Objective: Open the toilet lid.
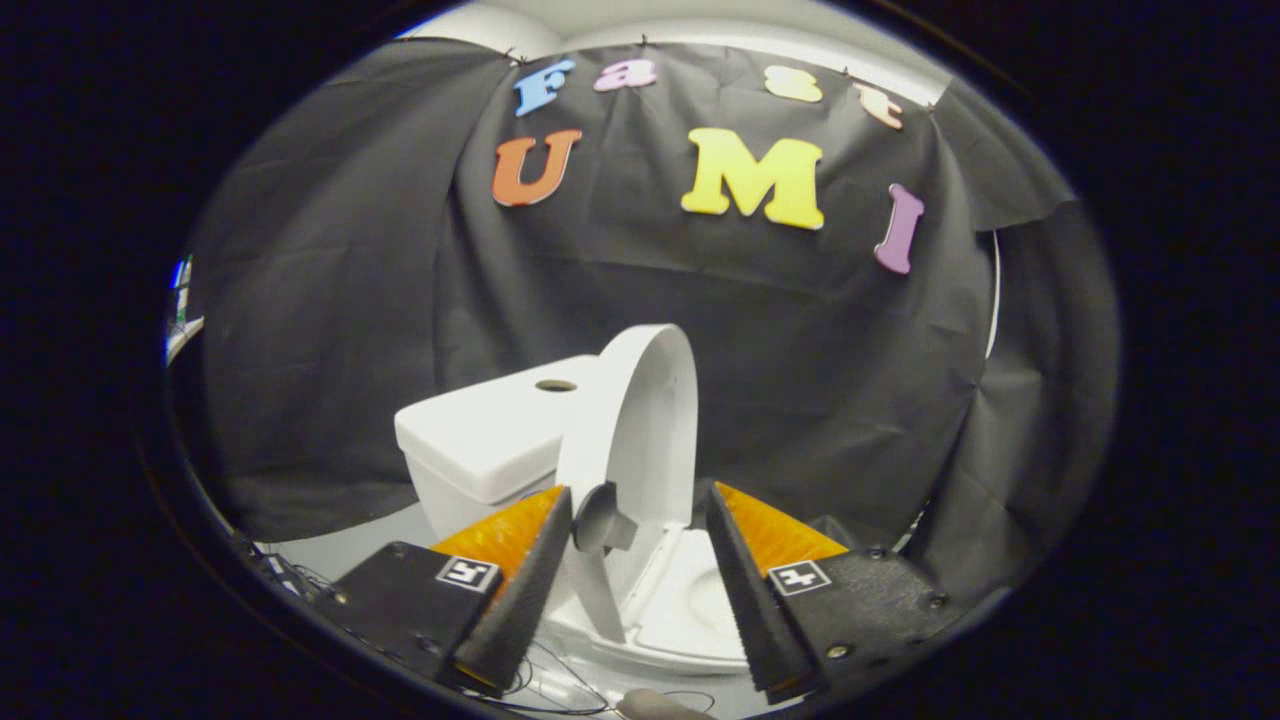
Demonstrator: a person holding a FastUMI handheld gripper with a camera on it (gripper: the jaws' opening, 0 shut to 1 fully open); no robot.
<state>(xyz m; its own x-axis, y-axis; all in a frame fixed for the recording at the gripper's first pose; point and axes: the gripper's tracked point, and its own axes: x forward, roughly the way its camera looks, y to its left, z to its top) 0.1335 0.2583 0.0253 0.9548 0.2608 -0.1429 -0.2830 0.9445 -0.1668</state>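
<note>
Gripper: the gripper (638,510) has its jaws spread wide, nothing clamped, both fingers clear of the toilet as far as I can tell.
Fingers: black ribbed pads with orange backs, the left one (520,590) and the right one (750,590) angle in toward each other, and each has a little square marker on its black block.
Between the fingers: the toilet lid (640,420) sits right there, raised up on edge and pretty much upright, with a small round grey knob (598,518) sticking off it near the left finger.
Just below the lid: white toilet seat (690,605), lying flat over the bowl.
Nearby floor: some thin dark cables (560,690) trail on the pale floor under the fingers.
Behind the lid: white tank (480,440), off to the left, with a round hole in its top.
Farthest back: black cloth wall (350,330) draped all around.
</note>
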